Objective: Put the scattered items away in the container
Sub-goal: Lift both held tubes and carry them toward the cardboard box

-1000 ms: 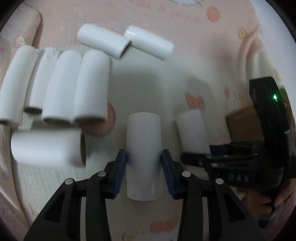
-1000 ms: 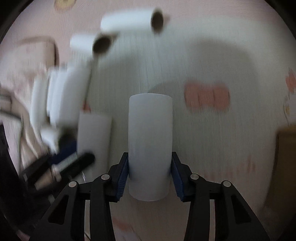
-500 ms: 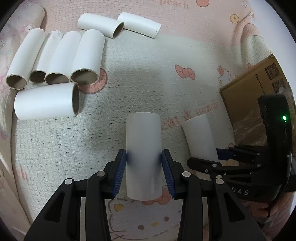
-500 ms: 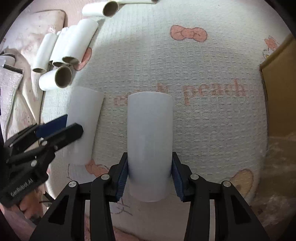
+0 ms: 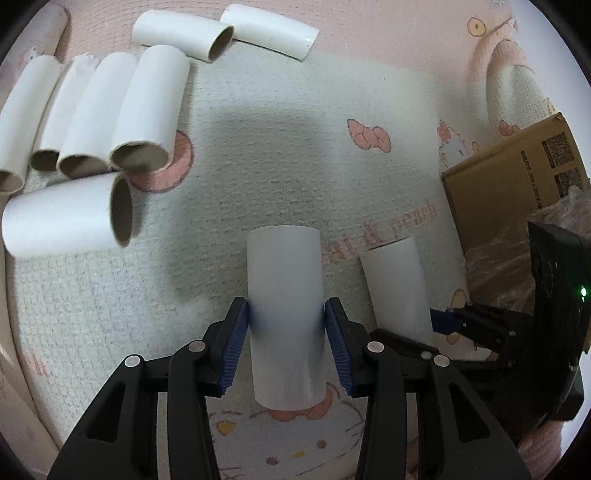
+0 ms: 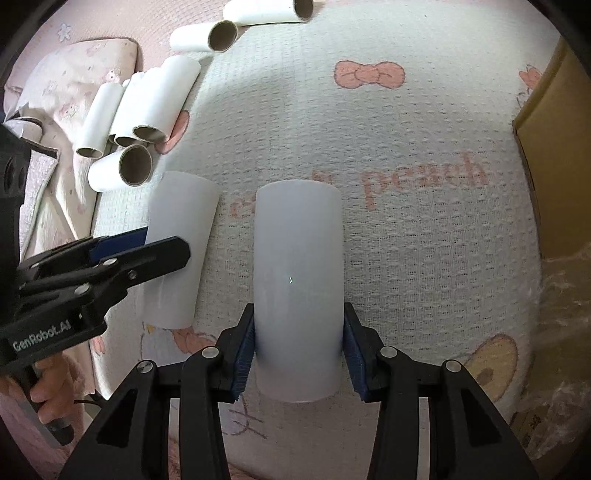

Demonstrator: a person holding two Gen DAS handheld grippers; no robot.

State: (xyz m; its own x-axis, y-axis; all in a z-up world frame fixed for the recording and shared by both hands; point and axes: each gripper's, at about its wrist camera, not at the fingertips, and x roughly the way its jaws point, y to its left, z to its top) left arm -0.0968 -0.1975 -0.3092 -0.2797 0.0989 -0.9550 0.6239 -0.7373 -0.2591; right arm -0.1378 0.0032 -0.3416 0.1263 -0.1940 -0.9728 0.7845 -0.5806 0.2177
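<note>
My left gripper (image 5: 286, 328) is shut on a white cardboard tube (image 5: 284, 295), held above the patterned blanket. My right gripper (image 6: 298, 343) is shut on a second white tube (image 6: 297, 266). That second tube also shows in the left wrist view (image 5: 397, 288), and the left-held tube shows in the right wrist view (image 6: 179, 236). Several more white tubes (image 5: 88, 118) lie in a cluster at the far left, with two more (image 5: 221, 33) beyond them. A brown cardboard box (image 5: 517, 177) with a crinkled plastic liner stands at the right; it also shows in the right wrist view (image 6: 554, 155).
The white and pink blanket (image 6: 388, 155) with bow and "peach" prints covers the surface. A folded pink cloth (image 6: 74, 74) lies at the far left beside the tube cluster. The box's near wall rises along the right edge.
Both grippers, each still holding its tube, have pulled back and to the right, away from the tube cluster. The cardboard box has come into view at the right.
</note>
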